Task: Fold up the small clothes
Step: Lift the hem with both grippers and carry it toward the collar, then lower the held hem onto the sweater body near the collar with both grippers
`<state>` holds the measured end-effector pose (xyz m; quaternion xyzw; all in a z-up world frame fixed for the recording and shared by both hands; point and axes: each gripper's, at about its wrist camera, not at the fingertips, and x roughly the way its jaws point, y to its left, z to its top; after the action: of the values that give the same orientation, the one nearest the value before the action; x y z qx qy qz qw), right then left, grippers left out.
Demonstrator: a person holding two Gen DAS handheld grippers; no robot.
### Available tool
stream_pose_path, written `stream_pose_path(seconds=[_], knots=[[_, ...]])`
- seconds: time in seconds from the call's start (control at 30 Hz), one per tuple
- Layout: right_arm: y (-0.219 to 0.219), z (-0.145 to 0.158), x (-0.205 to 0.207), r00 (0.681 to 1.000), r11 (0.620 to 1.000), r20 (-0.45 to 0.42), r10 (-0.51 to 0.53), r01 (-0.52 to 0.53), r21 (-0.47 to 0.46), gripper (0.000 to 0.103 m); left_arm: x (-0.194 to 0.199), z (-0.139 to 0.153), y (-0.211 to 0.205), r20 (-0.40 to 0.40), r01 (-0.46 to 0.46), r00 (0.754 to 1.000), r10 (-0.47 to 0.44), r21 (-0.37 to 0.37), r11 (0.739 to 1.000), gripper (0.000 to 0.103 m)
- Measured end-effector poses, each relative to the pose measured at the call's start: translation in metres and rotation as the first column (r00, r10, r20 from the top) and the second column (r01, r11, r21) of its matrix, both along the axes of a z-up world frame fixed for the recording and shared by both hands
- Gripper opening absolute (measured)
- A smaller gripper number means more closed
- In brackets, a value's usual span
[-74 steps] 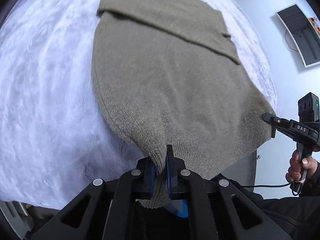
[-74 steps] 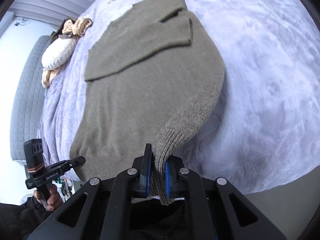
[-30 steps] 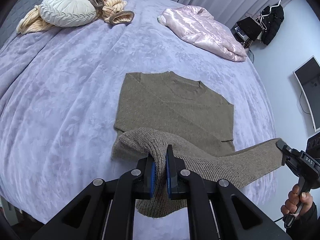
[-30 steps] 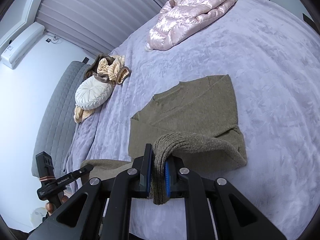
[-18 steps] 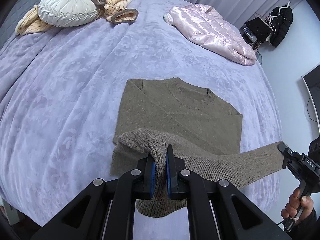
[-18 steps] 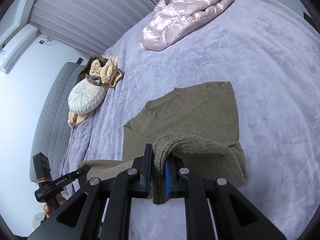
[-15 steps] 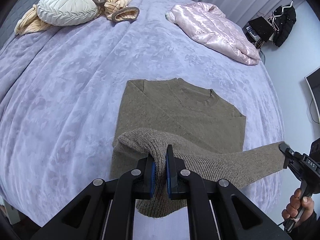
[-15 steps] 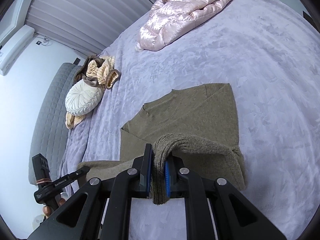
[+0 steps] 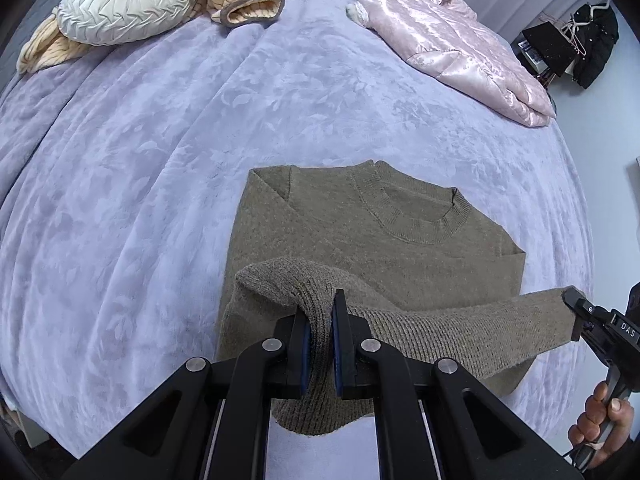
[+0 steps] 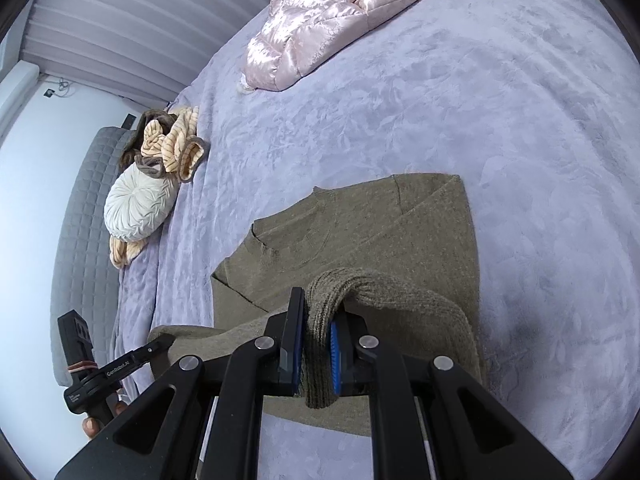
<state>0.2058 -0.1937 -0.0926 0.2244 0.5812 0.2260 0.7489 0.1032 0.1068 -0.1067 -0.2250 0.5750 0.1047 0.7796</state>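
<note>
On a lavender plush-covered bed [image 9: 160,128], an olive-brown knitted sweater [image 9: 360,236] lies flat, neckline away from the grippers, its ribbed hem lifted off the cover. Left gripper [image 9: 319,344] and right gripper [image 10: 316,350] each have their jaws closed tight on a hem corner, the band stretched between them. Further back rest a shiny pink padded jacket [image 9: 452,44] and a round white pleated cushion [image 9: 120,0].

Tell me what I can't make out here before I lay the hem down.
- Sweater under the lifted hem: hidden by the hem in both wrist views.
- Sweater's near edge: covered by the left hand-held gripper and right hand-held gripper bodies.
- Sleeves: folded in; cuffs not visible.
- Pink jacket: top cut off, right wrist view.
</note>
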Motion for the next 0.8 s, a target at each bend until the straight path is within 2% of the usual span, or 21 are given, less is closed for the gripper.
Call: stream_pose_path(seconds=[0.2, 0.5, 0.8], knots=[[0.003, -0.005, 0.011, 1.000, 1.000, -0.008, 0.005, -0.005, 0.006, 0.012, 0.014, -0.005, 0.004, -0.011, -0.026, 1.000, 0.026, 0.001, 1.000, 0.010], [0.004, -0.019, 0.028, 0.999, 0.999, -0.032, 0.031, -0.031, 0.027, 0.012, 0.024, -0.008, -0.004, -0.042, -0.044, 0.998, 0.045, 0.044, 0.998, 0.010], [0.008, -0.011, 0.034, 0.996, 0.993, -0.010, 0.084, -0.083, 0.081, 0.012, 0.010, 0.012, -0.010, -0.047, -0.076, 0.996, 0.081, 0.102, 0.992, 0.010]])
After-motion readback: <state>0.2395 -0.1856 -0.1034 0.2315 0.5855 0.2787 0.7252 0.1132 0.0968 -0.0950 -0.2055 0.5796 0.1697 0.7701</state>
